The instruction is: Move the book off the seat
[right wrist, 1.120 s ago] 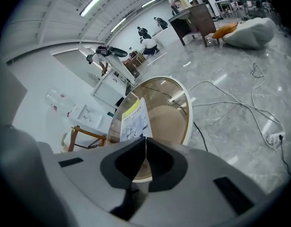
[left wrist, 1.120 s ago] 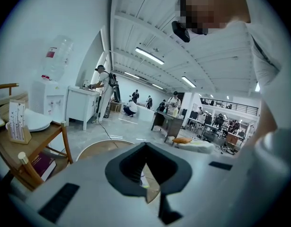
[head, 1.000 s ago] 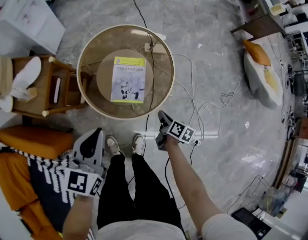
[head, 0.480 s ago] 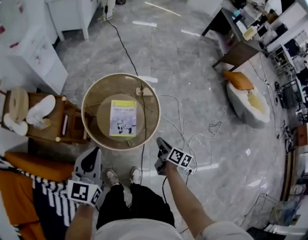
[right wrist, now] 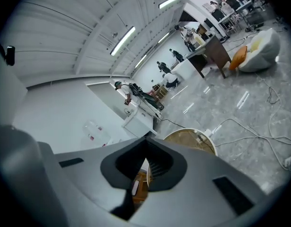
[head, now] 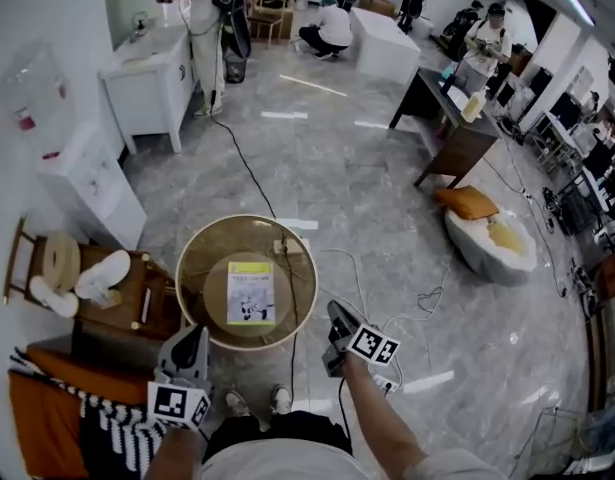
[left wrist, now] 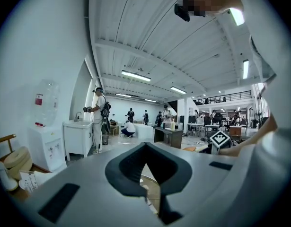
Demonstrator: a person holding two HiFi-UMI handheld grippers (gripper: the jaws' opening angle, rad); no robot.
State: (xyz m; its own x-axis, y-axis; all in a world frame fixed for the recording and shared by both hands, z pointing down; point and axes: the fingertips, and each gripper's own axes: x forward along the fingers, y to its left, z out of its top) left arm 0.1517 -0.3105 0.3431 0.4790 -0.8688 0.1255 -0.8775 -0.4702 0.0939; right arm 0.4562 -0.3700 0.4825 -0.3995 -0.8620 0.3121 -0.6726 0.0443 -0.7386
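The book (head: 250, 293), white with a yellow-green strip at its top, lies flat on the inner disc of the round tan seat (head: 199, 268). Both grippers hang in the air on my side of the seat, apart from the book. My left gripper (head: 197, 332) is shut and empty near the seat's lower left rim. My right gripper (head: 333, 310) is shut and empty to the right of the rim. In the left gripper view the gripper (left wrist: 145, 147) points almost level across the room. The right gripper view shows the gripper (right wrist: 146, 149) above the seat (right wrist: 195, 140).
A wooden chair (head: 127, 303) with white slippers stands left of the seat, by orange and striped fabric (head: 57, 413). Cables (head: 382, 293) run over the floor and seat. A beanbag (head: 490, 240), a desk (head: 449, 128) and a white cabinet (head: 152, 73) stand farther off. People stand far back.
Both grippers have risen and stayed shut. The head camera has lifted too, so the seat and book look smaller and sit lower in the frame, with much more of the room showing.
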